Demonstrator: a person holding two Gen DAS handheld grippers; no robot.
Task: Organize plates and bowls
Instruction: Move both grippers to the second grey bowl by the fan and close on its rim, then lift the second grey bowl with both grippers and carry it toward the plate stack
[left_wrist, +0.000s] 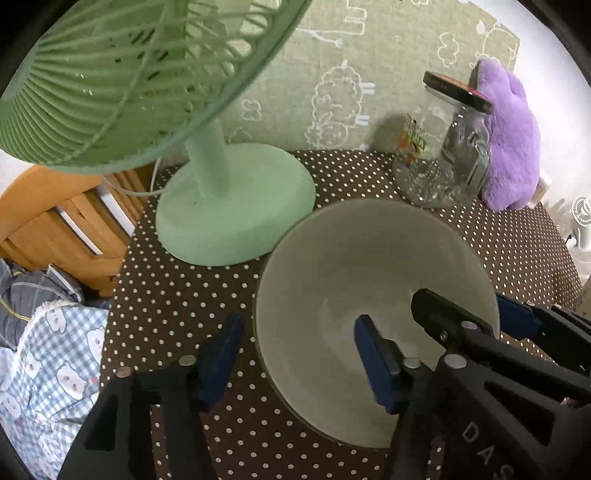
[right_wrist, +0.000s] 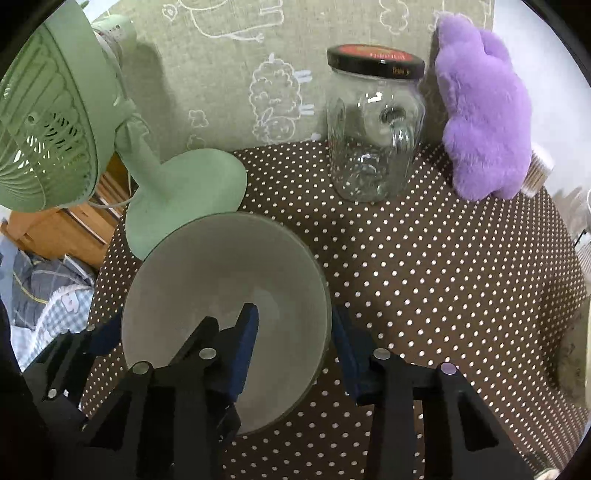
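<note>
A pale green-white bowl (left_wrist: 354, 266) stands on the brown polka-dot table (left_wrist: 177, 295); it also shows in the right wrist view (right_wrist: 221, 266). My left gripper (left_wrist: 299, 354) is open and straddles the bowl's left rim, one blue pad outside, one inside. My right gripper (right_wrist: 295, 343) is open and straddles the bowl's right rim, its left finger inside the bowl, its right finger outside. In the left wrist view the right gripper's fingers (left_wrist: 443, 317) show over the bowl's right side.
A green desk fan (left_wrist: 229, 206) stands just behind the bowl's left, its base near the rim. A lidded glass jar (right_wrist: 373, 129), a printed glass (left_wrist: 412, 147) and a purple plush toy (right_wrist: 484, 110) stand at the back. The table's left edge drops to bedding (left_wrist: 48, 350).
</note>
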